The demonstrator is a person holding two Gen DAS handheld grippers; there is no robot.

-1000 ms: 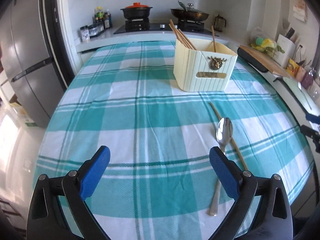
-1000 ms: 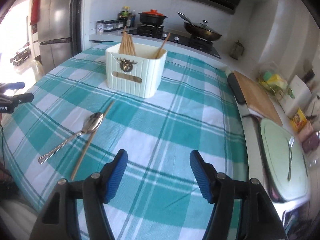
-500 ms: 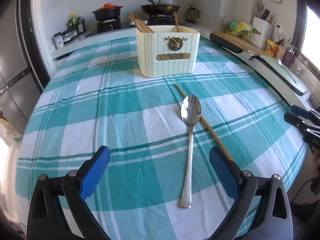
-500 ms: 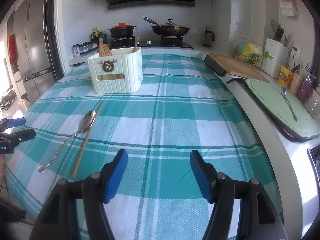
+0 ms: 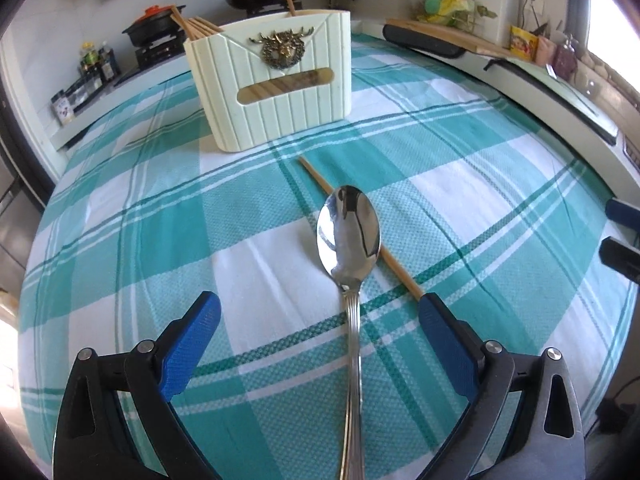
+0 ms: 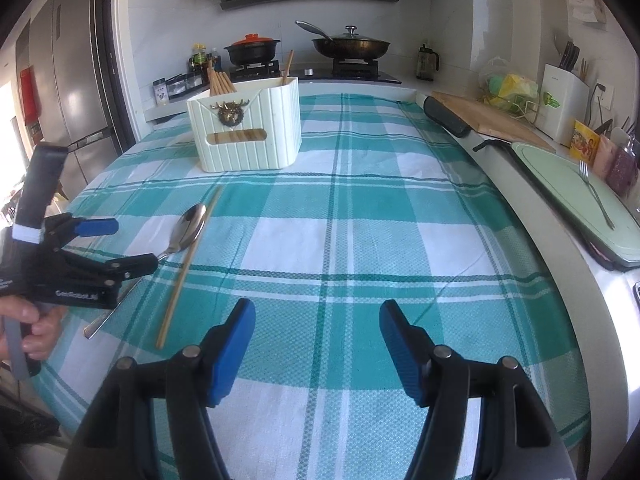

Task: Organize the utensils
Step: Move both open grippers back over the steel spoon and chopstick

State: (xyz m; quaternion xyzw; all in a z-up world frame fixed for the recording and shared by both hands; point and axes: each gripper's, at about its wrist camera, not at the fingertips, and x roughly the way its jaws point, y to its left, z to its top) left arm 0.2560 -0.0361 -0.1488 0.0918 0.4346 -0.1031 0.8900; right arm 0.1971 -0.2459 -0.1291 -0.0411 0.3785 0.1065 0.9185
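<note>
A steel spoon (image 5: 349,240) lies on the teal plaid cloth, its bowl resting over a single wooden chopstick (image 5: 396,266). My left gripper (image 5: 320,320) is open and straddles the spoon's handle without touching it. From the right wrist view the spoon (image 6: 188,230) and chopstick (image 6: 188,264) lie at the left, with the left gripper (image 6: 124,246) over the spoon's handle. My right gripper (image 6: 316,320) hangs open over bare cloth. A cream utensil holder (image 5: 276,88) with several chopsticks in it stands further back, also visible as the holder (image 6: 248,136) in the right wrist view.
A hand (image 6: 36,328) holds the left gripper's handle. A cutting board (image 6: 492,120) and a pale green tray (image 6: 576,200) with a fork (image 6: 596,196) lie along the right counter. A stove with a pan (image 6: 348,46) and a pot (image 6: 252,50) stands behind the table.
My left gripper has swung right, sunk and closed in on the spoon, so its handle now runs between the fingers. The right gripper levelled out and lowered slightly. Both stayed open.
</note>
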